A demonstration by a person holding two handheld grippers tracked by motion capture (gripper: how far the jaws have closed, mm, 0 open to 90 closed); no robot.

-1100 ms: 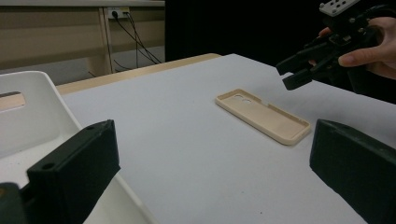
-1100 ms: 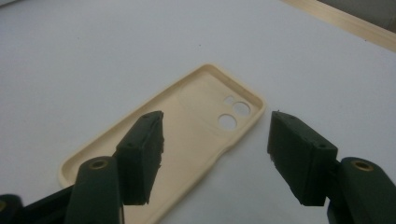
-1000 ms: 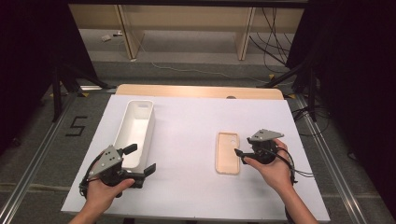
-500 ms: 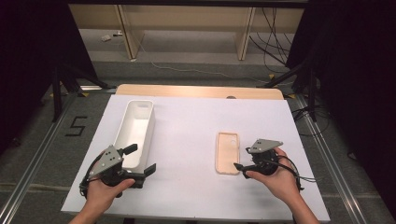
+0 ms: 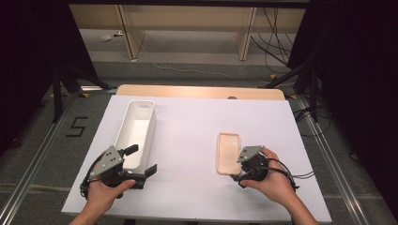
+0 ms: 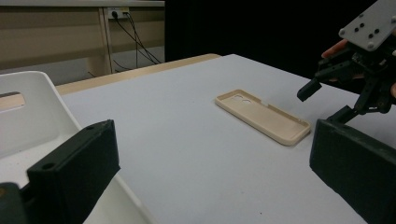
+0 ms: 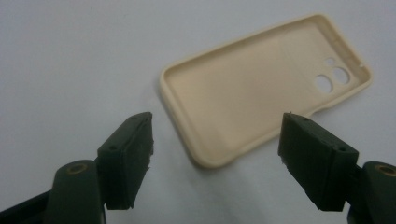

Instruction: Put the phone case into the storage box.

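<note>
A beige phone case point(image 5: 228, 153) lies hollow side up on the white table, right of centre. My right gripper point(image 5: 236, 168) hovers at its near right corner, open. In the right gripper view the case point(image 7: 261, 102) has its near end just ahead of my right gripper point(image 7: 219, 156), between the spread jaws, and neither pad touches it. My left gripper point(image 5: 141, 160) is open and holds nothing, beside the near end of a white bin point(image 5: 136, 133). The left gripper view looks past my left gripper point(image 6: 212, 163) to the case point(image 6: 264, 115) and the right gripper point(image 6: 345, 84).
The long white bin point(image 6: 28, 121) stands lengthwise on the table's left half. The white tabletop point(image 5: 187, 126) ends in a wooden strip point(image 5: 197, 91) at the far edge. Cables point(image 5: 291, 171) trail from the right gripper. Shelving legs and wires stand on the floor beyond.
The right hand has drawn its gripper toward the person and slightly left, from beside the case's middle to its near end. The case and the left gripper have stayed put.
</note>
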